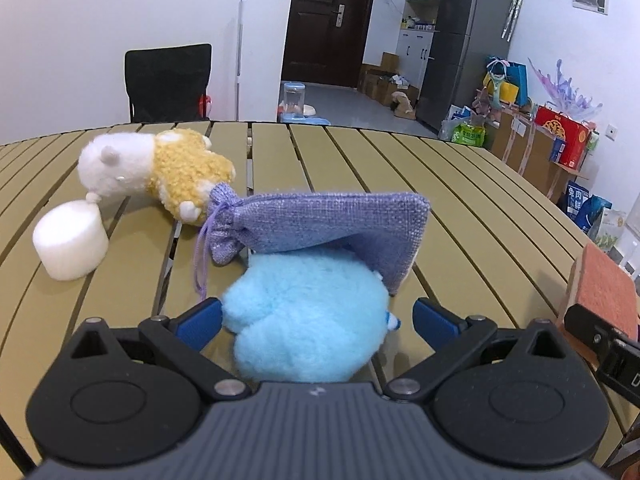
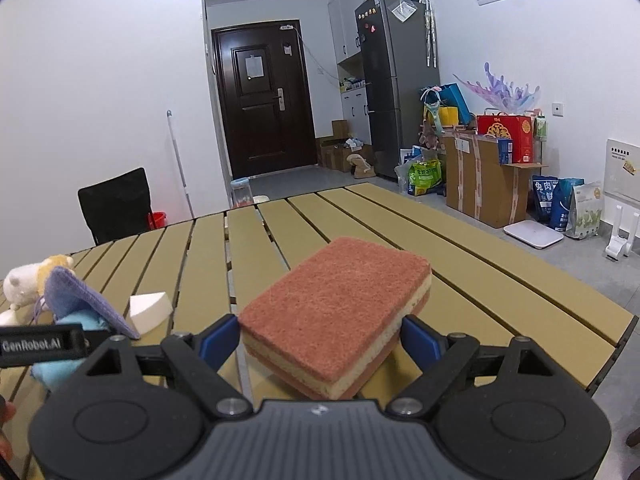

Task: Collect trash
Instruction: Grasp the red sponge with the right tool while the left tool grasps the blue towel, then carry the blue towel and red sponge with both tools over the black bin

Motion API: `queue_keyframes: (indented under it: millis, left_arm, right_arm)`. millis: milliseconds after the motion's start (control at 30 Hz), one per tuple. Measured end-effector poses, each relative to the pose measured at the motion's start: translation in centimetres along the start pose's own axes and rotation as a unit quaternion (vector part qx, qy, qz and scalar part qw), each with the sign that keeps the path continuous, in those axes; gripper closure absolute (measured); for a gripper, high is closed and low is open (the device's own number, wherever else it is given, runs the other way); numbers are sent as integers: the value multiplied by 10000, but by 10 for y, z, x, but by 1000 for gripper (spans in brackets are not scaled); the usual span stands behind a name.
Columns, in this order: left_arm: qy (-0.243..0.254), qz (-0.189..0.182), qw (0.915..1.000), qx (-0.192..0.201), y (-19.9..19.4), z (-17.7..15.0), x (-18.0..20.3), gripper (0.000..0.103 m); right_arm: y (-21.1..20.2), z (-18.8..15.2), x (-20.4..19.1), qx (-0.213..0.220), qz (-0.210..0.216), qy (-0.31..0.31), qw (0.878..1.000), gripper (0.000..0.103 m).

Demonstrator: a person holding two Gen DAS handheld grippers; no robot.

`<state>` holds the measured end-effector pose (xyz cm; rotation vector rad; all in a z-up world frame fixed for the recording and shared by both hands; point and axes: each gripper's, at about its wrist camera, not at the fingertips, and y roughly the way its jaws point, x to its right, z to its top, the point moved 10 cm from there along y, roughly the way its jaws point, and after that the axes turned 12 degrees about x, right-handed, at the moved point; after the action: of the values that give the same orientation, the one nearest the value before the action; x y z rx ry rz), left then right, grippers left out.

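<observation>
**Both grippers loaded over the slatted table**

We hold a two-finger gripper in each hand above a tan slatted table [image 1: 460,184]. Our left gripper [image 1: 316,316] has its blue pads set against the two sides of a fluffy light-blue plush [image 1: 304,320], which fills the gap between the jaws; the left pad presses into the fur, while the right pad sits just beside it, so we read this as a grip on the plush. A purple drawstring pouch [image 1: 320,224] lies draped across the top of the plush, its tied neck and cords hanging toward the left.

Beyond the pouch, a white and yellow plush animal [image 1: 156,168] lies on its side on the slats, its snout touching a white foam cylinder [image 1: 70,240] that stands upright near the left edge. In the right wrist view, a white wedge-shaped foam piece [image 2: 150,310] rests on the table just beside the pouch.

Our right gripper [image 2: 320,340] is clamped on a sponge [image 2: 336,312] with a reddish scouring face on top and a pale yellow layer beneath. The sponge is held flat and raised above the table, both blue pads touching its long sides. From the left wrist view, this sponge shows at the far right edge.

A black chair [image 1: 168,82] stands behind the table.
</observation>
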<state>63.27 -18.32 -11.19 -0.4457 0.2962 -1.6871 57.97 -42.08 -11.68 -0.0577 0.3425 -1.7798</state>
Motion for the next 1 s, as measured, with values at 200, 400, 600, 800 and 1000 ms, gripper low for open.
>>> queue_keyframes:
  millis: [200, 400, 600, 800, 1000]
  left_arm:
    - [183, -14, 9998, -64, 1, -3, 3, 18]
    - [51, -4, 10000, 18, -1, -2, -2, 25]
    - [165, -59, 9996, 225, -19, 2, 2, 27]
    - [377, -110, 9983, 419, -48, 8, 7, 27]
    - [265, -85, 9982, 523, -77, 15, -2, 27]
  right_arm:
    - [0, -2, 1, -33, -20, 10, 10000, 16]
    - [-3, 1, 2, 10, -11, 46, 10000, 16]
    - [-9, 1, 0, 46, 56, 66, 10000, 16]
    - [-26, 5, -8, 135, 187, 68, 9997, 16]
    - [-49, 14, -21, 239, 366, 107, 9990, 16]
